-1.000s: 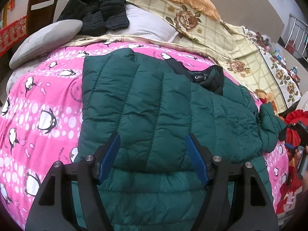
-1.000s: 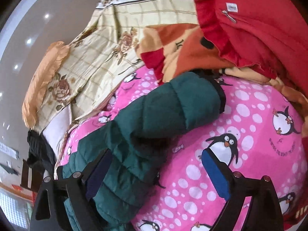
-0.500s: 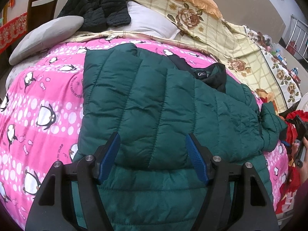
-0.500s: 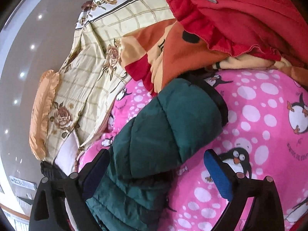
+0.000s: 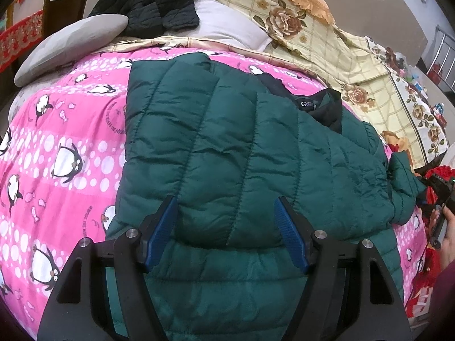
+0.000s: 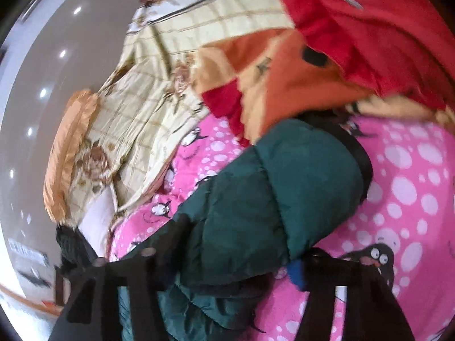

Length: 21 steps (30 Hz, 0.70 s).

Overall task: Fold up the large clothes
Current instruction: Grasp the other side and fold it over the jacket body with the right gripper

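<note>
A dark green quilted jacket lies spread on the pink penguin blanket, its left side folded over the body and its black collar at the far right. My left gripper hovers open over the near edge of that fold, its blue pads clear of the fabric. In the right wrist view the jacket's sleeve, with its black cuff, runs between the fingers of my right gripper. Those jaws are closing, and the padding bulges over both pads. The picture is blurred.
A grey pillow, a black quilted garment and a white pillow lie at the far end. A floral yellow quilt runs along the right. Red and orange clothes are piled beside the sleeve's cuff. A wooden chair stands behind.
The right gripper's jaws, wide apart around the sleeve before, have drawn in against it, and the gripper moved further along the sleeve toward the cuff. The left gripper stayed put.
</note>
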Tool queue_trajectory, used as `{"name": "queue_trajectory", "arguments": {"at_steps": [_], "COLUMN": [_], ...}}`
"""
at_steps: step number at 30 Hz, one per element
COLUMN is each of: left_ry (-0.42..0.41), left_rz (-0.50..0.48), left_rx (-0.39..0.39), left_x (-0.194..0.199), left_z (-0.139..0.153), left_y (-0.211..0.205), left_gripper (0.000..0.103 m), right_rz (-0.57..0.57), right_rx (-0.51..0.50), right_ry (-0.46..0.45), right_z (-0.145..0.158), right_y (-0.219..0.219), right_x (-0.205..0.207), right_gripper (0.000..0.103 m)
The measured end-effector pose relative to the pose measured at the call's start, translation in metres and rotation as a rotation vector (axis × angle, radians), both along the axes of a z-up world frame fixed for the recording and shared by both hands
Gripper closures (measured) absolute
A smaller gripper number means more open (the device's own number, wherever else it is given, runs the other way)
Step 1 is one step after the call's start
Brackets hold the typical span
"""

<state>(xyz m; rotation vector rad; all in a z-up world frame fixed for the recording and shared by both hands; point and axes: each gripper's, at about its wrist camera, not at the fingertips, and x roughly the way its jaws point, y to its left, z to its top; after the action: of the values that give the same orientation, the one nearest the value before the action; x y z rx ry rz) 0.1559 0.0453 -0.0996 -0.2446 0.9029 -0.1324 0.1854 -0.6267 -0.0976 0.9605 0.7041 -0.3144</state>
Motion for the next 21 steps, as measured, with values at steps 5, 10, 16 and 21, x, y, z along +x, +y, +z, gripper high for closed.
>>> {"name": "queue_trajectory", "arguments": {"at_steps": [5,10,16,21], "left_ry": [0.004,-0.005,-0.022,-0.033], "left_rz": [0.005,0.018,0.031,0.039], "left_rx": [-0.017,-0.031,-0.044,-0.067], "left_x": [-0.002,-0.007,-0.013,-0.018], "left_z": [0.0,0.005,0.015,0.02], "left_y": [0.003,0.009,0.018,0.024], "left_gripper": [0.033,0.033,0.033,0.033], "right_rz": [0.083,0.141,0.232,0.328], "right_rx": [-0.2,-0.323,-0.455,-0.503], "right_ry": [-0.019,-0.12,-0.22,-0.229], "right_z": [0.038,0.084,0.142,0.161], "right_y": [0.022,0.044,0.082,0.12], "right_x": [0.003,-0.009,-0.015,-0.011], "right_gripper": [0.071,0.079,0.088,0.093]}}
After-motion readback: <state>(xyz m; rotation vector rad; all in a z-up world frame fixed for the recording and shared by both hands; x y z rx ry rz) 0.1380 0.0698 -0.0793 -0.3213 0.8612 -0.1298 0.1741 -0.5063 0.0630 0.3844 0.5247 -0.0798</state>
